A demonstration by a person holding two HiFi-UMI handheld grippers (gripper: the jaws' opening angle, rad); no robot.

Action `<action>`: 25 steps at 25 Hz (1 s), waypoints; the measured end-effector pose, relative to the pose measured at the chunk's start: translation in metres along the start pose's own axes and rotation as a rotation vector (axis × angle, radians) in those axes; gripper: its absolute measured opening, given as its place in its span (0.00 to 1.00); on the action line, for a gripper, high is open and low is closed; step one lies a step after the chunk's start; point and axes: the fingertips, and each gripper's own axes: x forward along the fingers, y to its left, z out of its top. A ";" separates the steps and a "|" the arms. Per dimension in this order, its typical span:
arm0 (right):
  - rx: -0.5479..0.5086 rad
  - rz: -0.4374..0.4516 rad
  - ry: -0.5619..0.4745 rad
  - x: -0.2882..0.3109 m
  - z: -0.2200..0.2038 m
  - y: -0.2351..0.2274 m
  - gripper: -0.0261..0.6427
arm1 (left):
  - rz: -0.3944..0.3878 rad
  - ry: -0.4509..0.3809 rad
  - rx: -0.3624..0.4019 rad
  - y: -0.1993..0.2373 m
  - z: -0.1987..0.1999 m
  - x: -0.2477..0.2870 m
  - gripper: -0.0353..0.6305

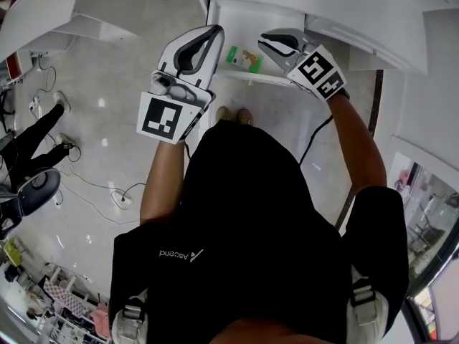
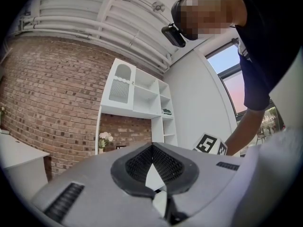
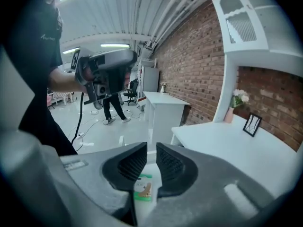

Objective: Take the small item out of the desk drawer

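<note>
My right tongs stand a slit apart above the drawer, gripping nothing, with the small packet below. My left tongs are pressed together, empty.

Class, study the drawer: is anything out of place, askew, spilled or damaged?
Nothing stands out. The drawer is open, and one small packet lies flat inside it; nothing has spilled.
</note>
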 end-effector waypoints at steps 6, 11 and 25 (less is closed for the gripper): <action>-0.003 0.107 0.137 0.037 -0.039 0.003 0.22 | -0.001 0.014 -0.018 0.012 -0.012 0.005 0.05; -0.015 0.198 0.238 0.066 -0.074 0.005 0.30 | 0.012 0.028 -0.028 0.023 -0.023 0.009 0.05; 0.001 0.360 0.441 0.130 -0.158 0.014 0.49 | 0.068 0.079 -0.028 0.050 -0.047 0.011 0.05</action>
